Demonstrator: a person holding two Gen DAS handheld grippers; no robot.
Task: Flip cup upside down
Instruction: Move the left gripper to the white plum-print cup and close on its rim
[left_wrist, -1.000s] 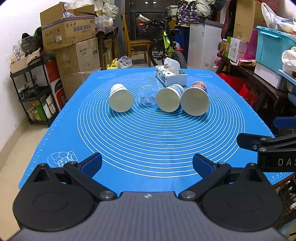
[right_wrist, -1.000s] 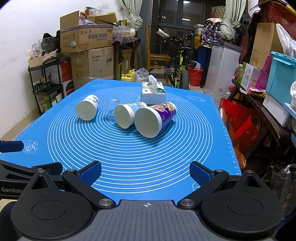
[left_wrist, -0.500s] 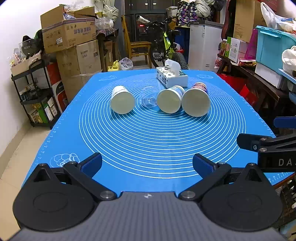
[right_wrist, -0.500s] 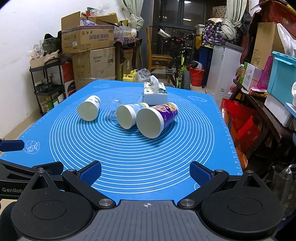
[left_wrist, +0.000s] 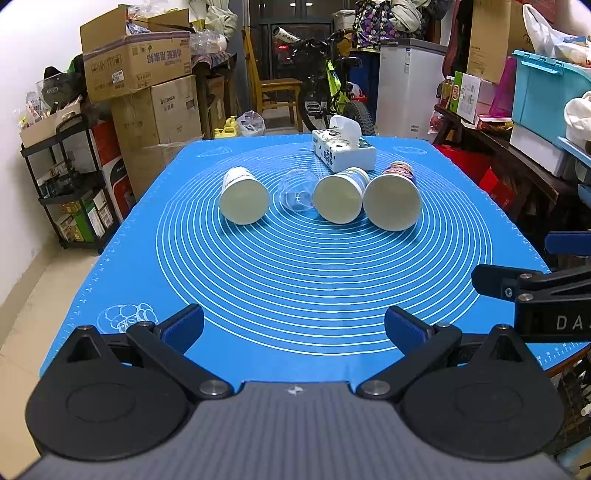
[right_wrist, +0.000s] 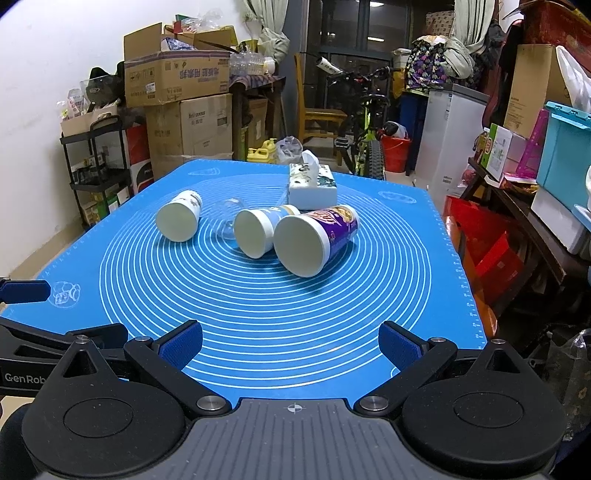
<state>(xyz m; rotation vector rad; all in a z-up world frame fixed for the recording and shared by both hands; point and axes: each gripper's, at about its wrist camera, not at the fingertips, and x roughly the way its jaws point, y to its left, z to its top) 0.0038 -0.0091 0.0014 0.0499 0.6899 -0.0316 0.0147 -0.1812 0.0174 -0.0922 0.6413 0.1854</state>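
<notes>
Lining up on the cups.
My left gripper and right gripper gape empty; four cups lie sideways far ahead, mouths facing me.

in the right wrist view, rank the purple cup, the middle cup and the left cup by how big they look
1. purple cup, clearly largest, though also nearest the camera
2. middle cup and left cup look alike; unranked

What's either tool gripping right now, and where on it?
Nothing. The left tool and the right tool are both open and empty, short of the four cups lying on their sides on the blue mat.
</notes>
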